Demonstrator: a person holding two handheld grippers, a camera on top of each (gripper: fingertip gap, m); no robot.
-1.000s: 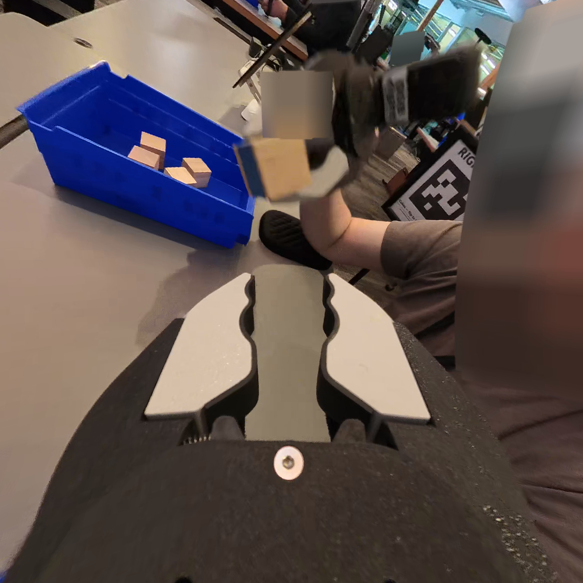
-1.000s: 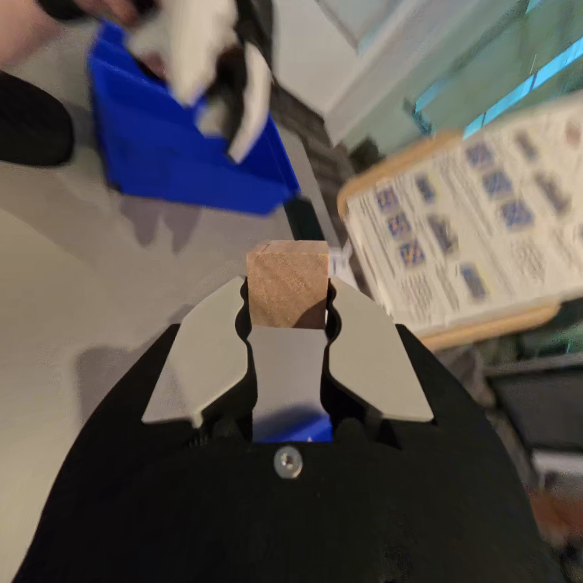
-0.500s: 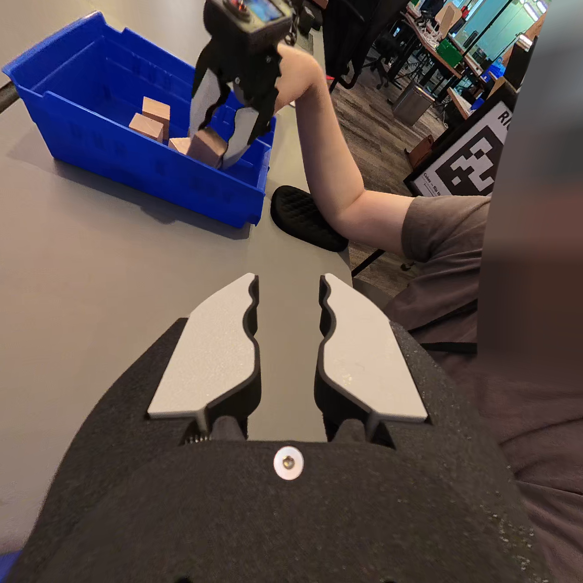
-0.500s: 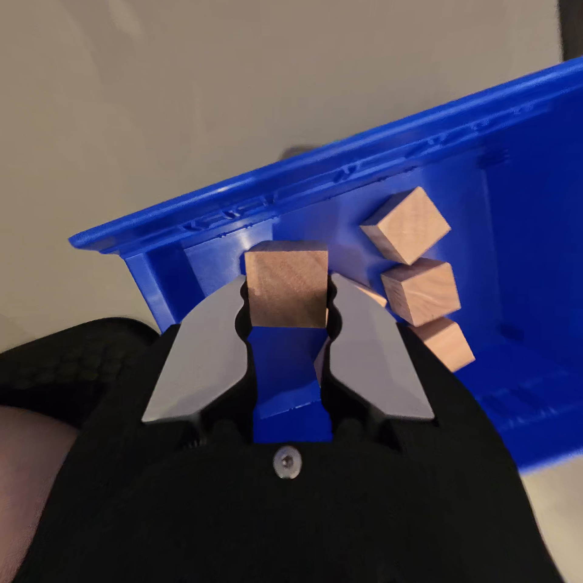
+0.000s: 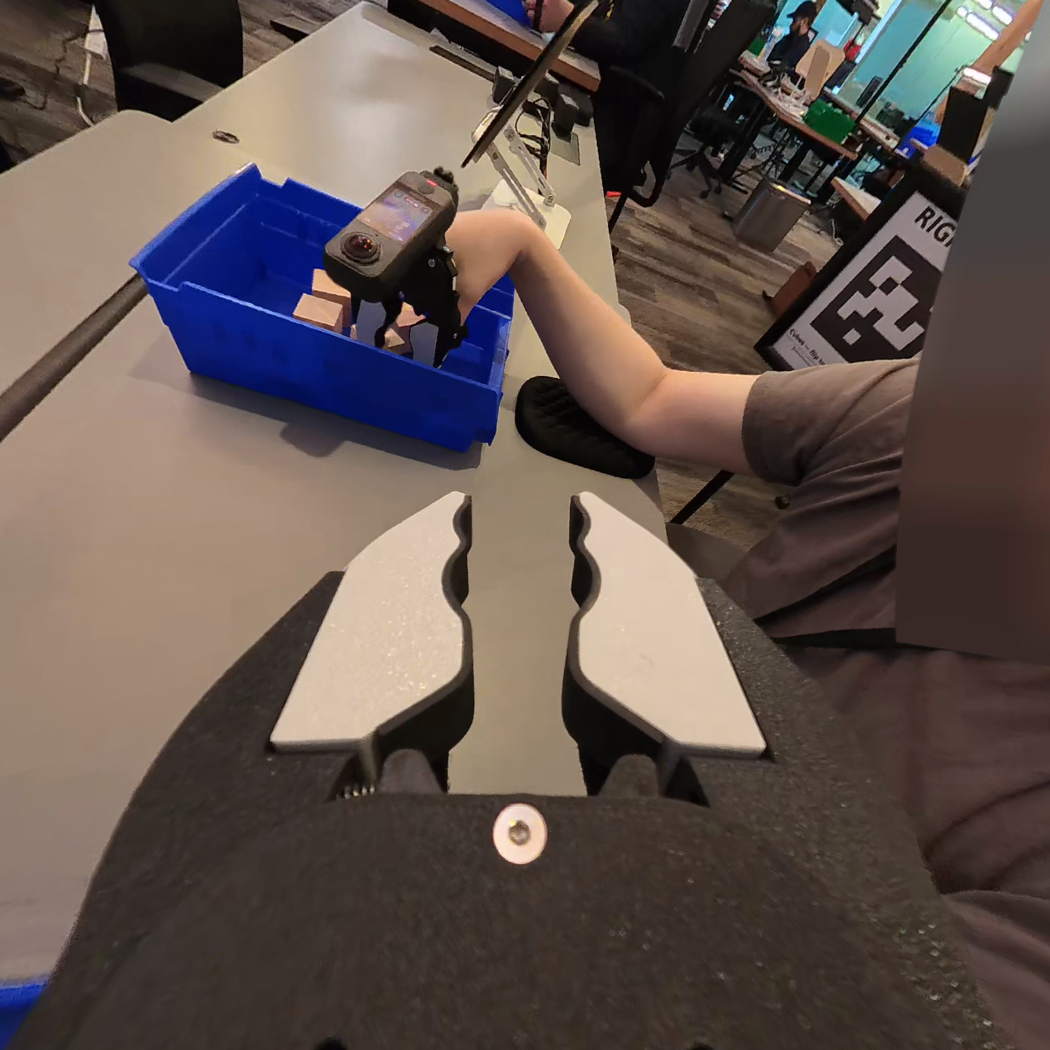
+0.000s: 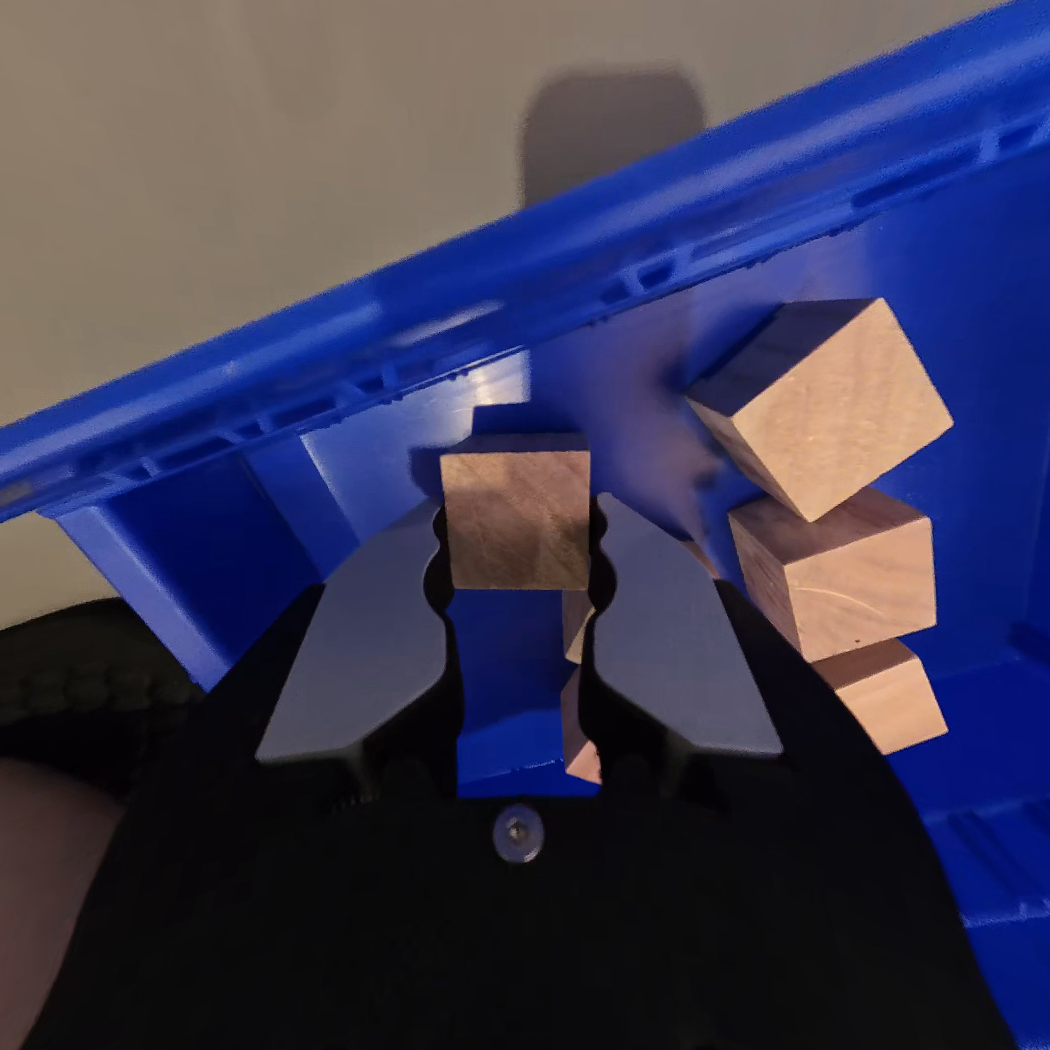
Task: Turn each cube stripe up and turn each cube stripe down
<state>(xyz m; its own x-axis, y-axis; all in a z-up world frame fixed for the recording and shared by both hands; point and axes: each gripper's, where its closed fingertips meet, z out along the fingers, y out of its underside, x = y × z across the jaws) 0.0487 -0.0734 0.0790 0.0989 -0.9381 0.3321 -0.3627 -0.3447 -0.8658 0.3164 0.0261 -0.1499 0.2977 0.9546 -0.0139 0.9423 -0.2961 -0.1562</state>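
Lowering my right gripper [image 6: 514,500], clamped on cube [image 6: 514,511], now deep inside blue bin [image 6: 352,352] beside other cubes [image 6: 818,409]; release likely next. Left gripper [image 5: 520,505] parted, empty, over tabletop [image 5: 170,540].

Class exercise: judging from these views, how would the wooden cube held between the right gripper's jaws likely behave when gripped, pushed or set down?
The wooden cube looks solid, so probably stiff under the right gripper. Flat faces suggest it would slide or tip, not roll. Smooth wood may slip somewhat.

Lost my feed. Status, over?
Left gripper open, empty, over table. Right gripper shut on cube, inside bin. Other cubes close beside.
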